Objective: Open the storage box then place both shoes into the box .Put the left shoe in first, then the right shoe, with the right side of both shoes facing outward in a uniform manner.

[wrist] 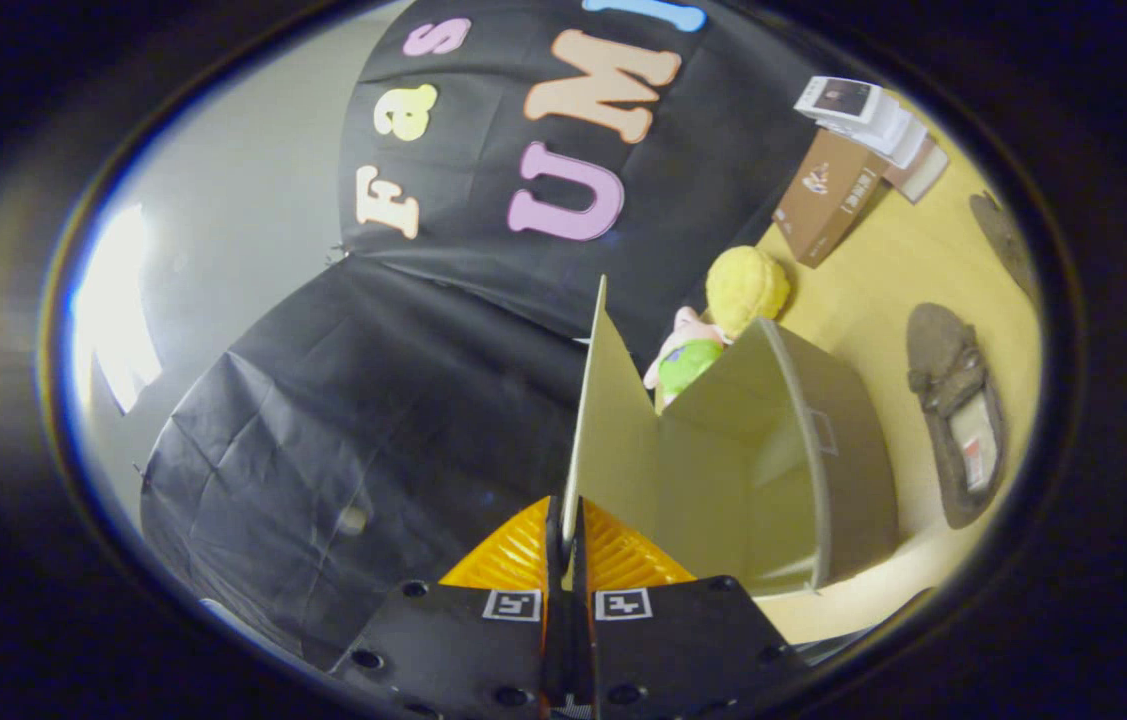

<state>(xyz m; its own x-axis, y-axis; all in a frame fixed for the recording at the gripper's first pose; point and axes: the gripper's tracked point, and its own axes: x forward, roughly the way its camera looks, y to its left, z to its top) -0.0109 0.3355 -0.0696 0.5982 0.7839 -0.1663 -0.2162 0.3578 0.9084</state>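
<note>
Gripper: (569,525) fingers clenched on the near edge of the lid, pinching the thin panel between them.
Lid: (613,420) pale flap, raised on edge, running from the fingers away toward the far wall; its hinge side meets the box.
Box: (823,450) grey storage box just right of the fingers, mouth open, inside looks bare.
Shoe: (958,415) dark shoe, sole side partly up, lying on the tabletop right of the box, apart from it.
Second shoe: (1003,235) dark shape farther right and far; too cut off to tell which foot.
Tabletop: (883,290) yellow surface carrying box and shoes.
Other items: plush toy (723,320) behind the box; brown carton (828,195) and white stack (863,110) at far right.
Step in hand: opening, judged nearly done.
Method advised: swing the lid along its hinge arc, not straight up, so the box stays put; carry it past upright before letting go so it does not fall shut; then identify the left shoe.
</note>
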